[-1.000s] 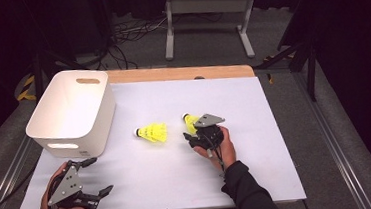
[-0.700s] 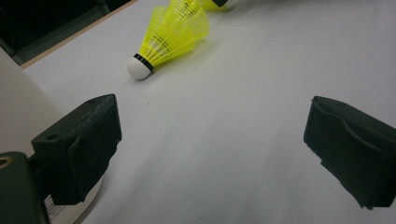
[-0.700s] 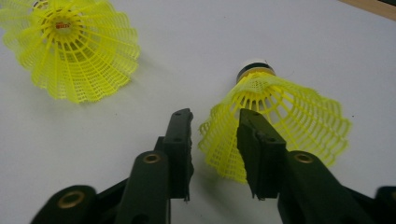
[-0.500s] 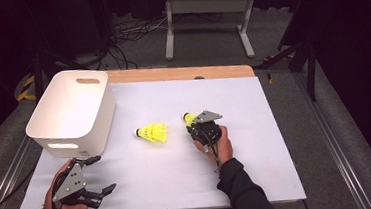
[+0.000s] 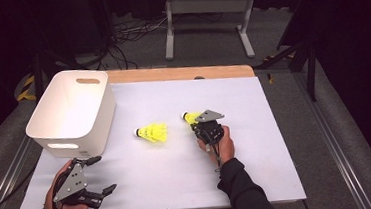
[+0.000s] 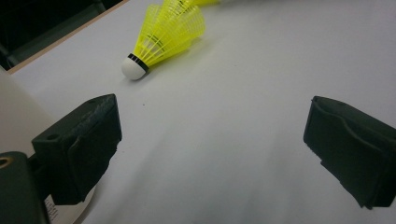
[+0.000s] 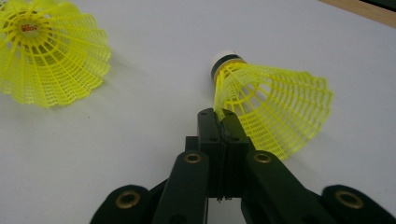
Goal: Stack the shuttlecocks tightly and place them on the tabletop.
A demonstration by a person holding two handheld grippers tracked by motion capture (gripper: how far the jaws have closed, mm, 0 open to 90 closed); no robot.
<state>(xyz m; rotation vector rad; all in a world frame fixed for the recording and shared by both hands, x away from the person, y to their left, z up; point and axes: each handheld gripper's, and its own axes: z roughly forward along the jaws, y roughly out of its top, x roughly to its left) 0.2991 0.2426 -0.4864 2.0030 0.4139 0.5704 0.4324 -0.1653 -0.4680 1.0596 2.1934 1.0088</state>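
Observation:
Two yellow plastic shuttlecocks with white cork tips are on the white table. One shuttlecock [image 5: 151, 132] [image 6: 163, 35] [image 7: 49, 51] lies free on its side near the table's middle. My right gripper [image 5: 198, 123] [image 7: 223, 116] is shut on the skirt edge of the second shuttlecock [image 5: 190, 117] [image 7: 268, 102], just right of the free one. My left gripper [image 5: 99, 175] [image 6: 210, 135] hovers open near the front left corner, nothing between its jaws, facing the free shuttlecock.
A white plastic bin [image 5: 73, 111] with handle slots stands at the table's left side, just beyond the left gripper. The table's wooden far edge [image 5: 181, 73] runs along the back. Dark floor, cables and a metal stand lie behind.
The right gripper with its shuttlecock shifted slightly. The left gripper turned a little at the front left corner. The free shuttlecock has not moved.

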